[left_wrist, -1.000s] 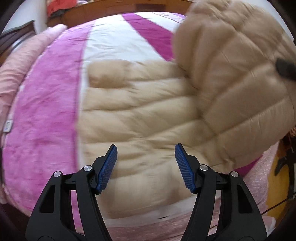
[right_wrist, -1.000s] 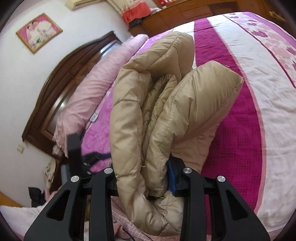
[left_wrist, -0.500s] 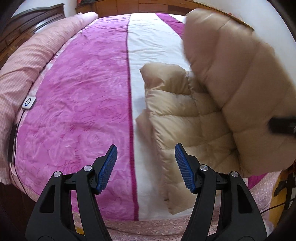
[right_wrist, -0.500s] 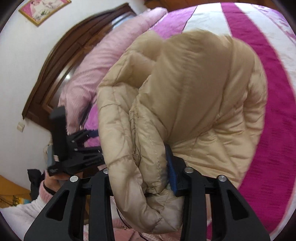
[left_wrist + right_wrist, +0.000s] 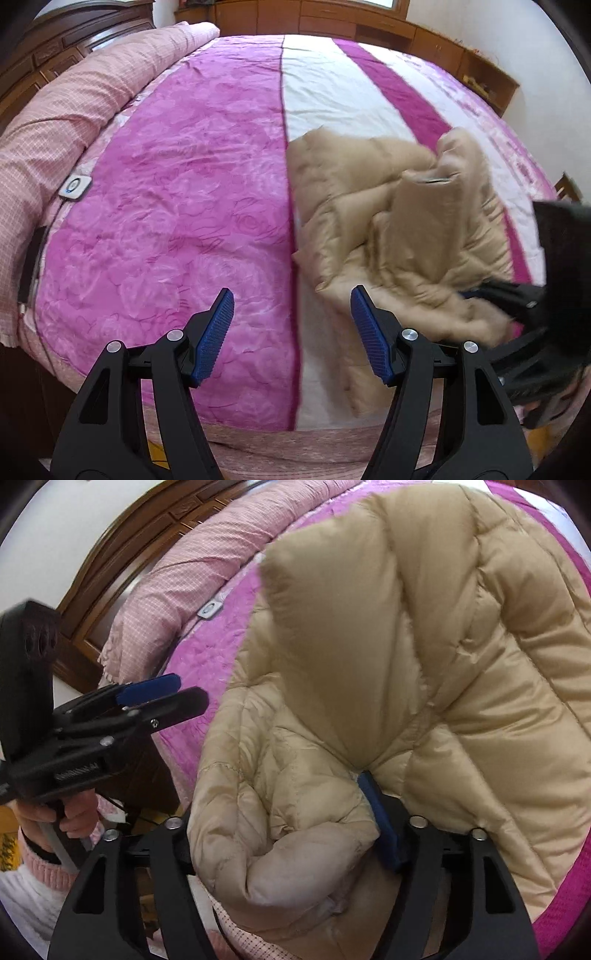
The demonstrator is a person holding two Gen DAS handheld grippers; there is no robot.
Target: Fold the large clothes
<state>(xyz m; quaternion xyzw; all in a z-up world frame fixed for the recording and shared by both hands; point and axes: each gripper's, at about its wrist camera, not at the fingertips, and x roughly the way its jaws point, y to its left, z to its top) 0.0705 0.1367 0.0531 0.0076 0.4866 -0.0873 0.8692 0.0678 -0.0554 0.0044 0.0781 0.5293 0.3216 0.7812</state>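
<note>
Now the left gripper [image 5: 291, 332] hangs above the near edge of the bed, its two black fingers [image 5: 216, 328] with ribbed blue pads spread wide apart and holding nothing; between them shows only the bedspread. That magenta-and-white striped quilted bedspread [image 5: 177, 192] covers the whole bed, with a broad rose-patterned magenta band on the left, a white band down the middle and a narrower magenta stripe further right. The puffy beige quilted down jacket [image 5: 391, 229] lies bunched on the right half of the bed, mostly on the white band and across the narrow stripe, with one flap standing up from the heap and its near hem trailing toward the bed edge.

From the right wrist view the same jacket [image 5: 424, 646] fills most of the frame, draped up and over the right gripper [image 5: 291, 834]. A thick rolled wad of its fabric sits between that gripper's fingers [image 5: 384, 827]: the blue pad on the right side presses into the cloth, and the other finger is hidden behind the wad, so the grip is clamped on the jacket. In the left wrist view this gripper shows as a blurred black shape [image 5: 532, 314] at the jacket's near right edge.

A long pale pink checked bolster pillow [image 5: 62, 107] runs along the far left side of the bed, against a dark carved wooden headboard [image 5: 85, 26]. A small white square tag [image 5: 75, 186] lies on the bedspread just beside the pillow. Brown wooden cabinets [image 5: 332, 18] line the far wall.
</note>
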